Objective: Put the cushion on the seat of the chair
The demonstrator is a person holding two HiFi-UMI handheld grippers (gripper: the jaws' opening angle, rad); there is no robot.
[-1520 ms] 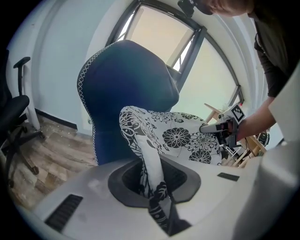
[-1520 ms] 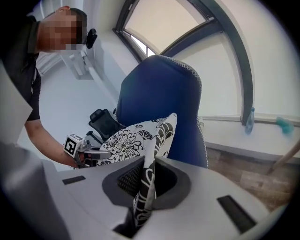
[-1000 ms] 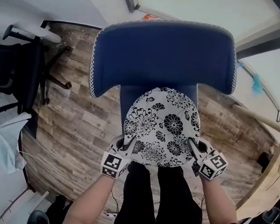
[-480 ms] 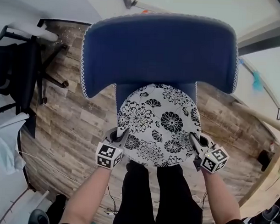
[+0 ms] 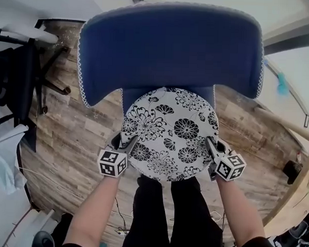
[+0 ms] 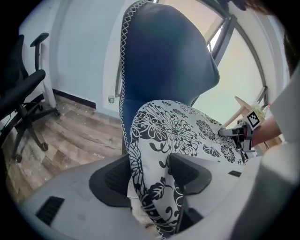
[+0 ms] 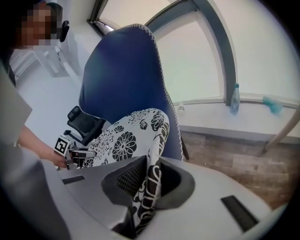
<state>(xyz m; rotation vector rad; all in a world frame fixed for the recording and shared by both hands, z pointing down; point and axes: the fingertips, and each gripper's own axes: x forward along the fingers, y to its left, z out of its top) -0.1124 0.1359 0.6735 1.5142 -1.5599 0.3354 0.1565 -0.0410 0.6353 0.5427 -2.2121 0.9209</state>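
We hold the floral cushion [image 5: 169,133] over the blue chair [image 5: 170,45] and its seat. Our right gripper [image 5: 211,147] pinches the rim. Our left gripper [image 5: 125,143] has just opened its jaws, with the rim loose between them. A black office chair [image 5: 24,75] stands well apart on the left.

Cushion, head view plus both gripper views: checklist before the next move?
1. Cushion over the seat of the chair: ok, it sits just in front of the back.
2. Cushion lying flat on the seat: cannot tell, it hides the seat.
3. Left gripper let go: ok, its jaws stand apart and have just been opening; the cushion edge is between them.
4. Right gripper let go: not ok, jaws shut on the cushion edge.
5. Cushion centred side to side: ok, roughly, by the head view.
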